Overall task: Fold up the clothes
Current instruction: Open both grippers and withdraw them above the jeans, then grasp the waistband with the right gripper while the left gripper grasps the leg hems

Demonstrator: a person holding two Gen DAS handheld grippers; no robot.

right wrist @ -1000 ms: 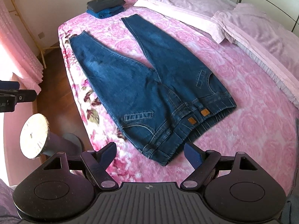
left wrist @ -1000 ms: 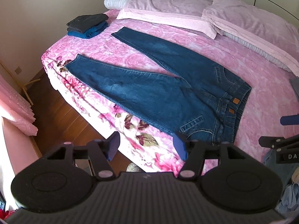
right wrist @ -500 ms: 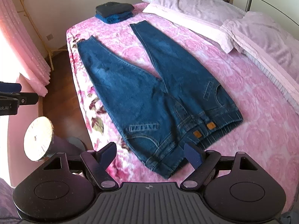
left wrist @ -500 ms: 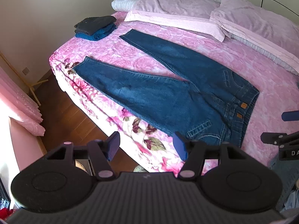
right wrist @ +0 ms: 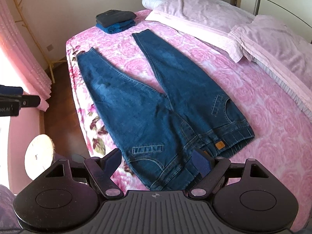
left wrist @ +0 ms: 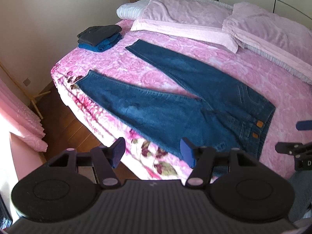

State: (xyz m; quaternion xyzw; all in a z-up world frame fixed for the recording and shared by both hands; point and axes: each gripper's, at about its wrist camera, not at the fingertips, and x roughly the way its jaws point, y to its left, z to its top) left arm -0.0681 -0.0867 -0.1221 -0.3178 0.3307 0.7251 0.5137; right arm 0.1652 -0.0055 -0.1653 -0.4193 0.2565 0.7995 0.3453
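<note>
Dark blue jeans lie spread flat on the pink floral bedspread, legs apart in a V and pointing to the far left, waistband nearest me. My left gripper hovers open over the bed's near edge, just short of the near leg and hip, holding nothing. My right gripper is open above the waistband end, its blue fingers over the denim, nothing pinched between them. The right gripper's tip shows at the left view's right edge.
A stack of folded dark and blue clothes sits at the bed's far left corner. Pink pillows line the headboard side. Wooden floor and a pink curtain lie left of the bed. A round pale object stands by the bedside.
Both grippers have drifted sideways along the bed, so the jeans sit further right and lower in both views. Both sets of jaws stayed open.
</note>
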